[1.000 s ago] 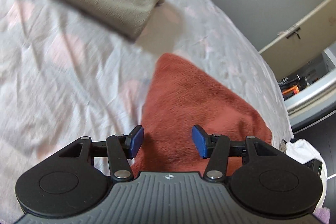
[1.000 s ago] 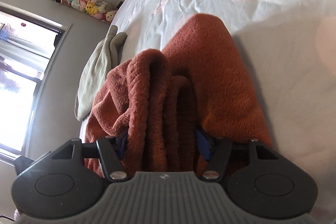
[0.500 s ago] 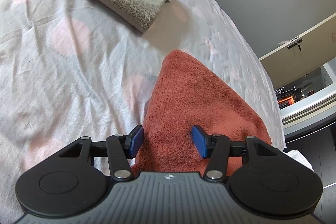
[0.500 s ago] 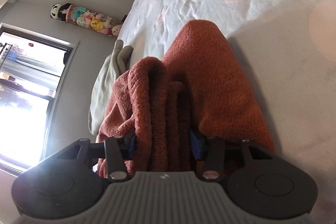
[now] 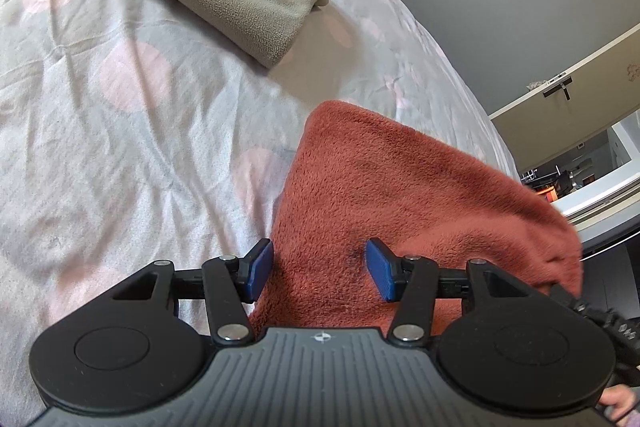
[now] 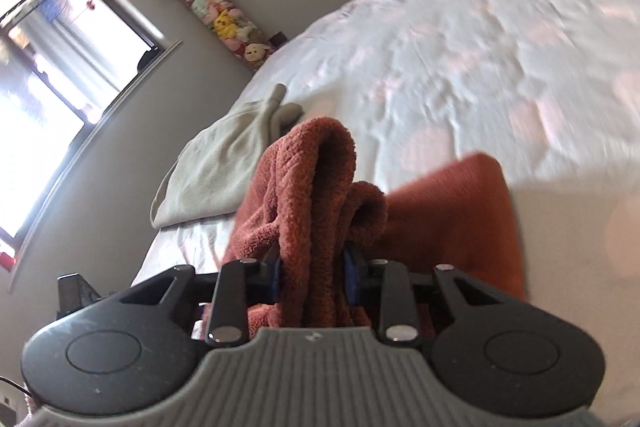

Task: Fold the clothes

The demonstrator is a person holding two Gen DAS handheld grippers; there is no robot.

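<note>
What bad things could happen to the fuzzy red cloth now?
1. Only the right tool is shut on a thick bunch of the red cloth. The left tool is open above it, so the loose side might sag and spoil the fold.
2. The bunch looks lumpy, so some layers could slip out.
3. The cloth lies near the edge of the bed, so a pull might drag it off.

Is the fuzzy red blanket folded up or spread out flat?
Partly folded. The right tongs pinch several bunched layers of the red blanket, lifted, while the rest lies on the bed.
</note>
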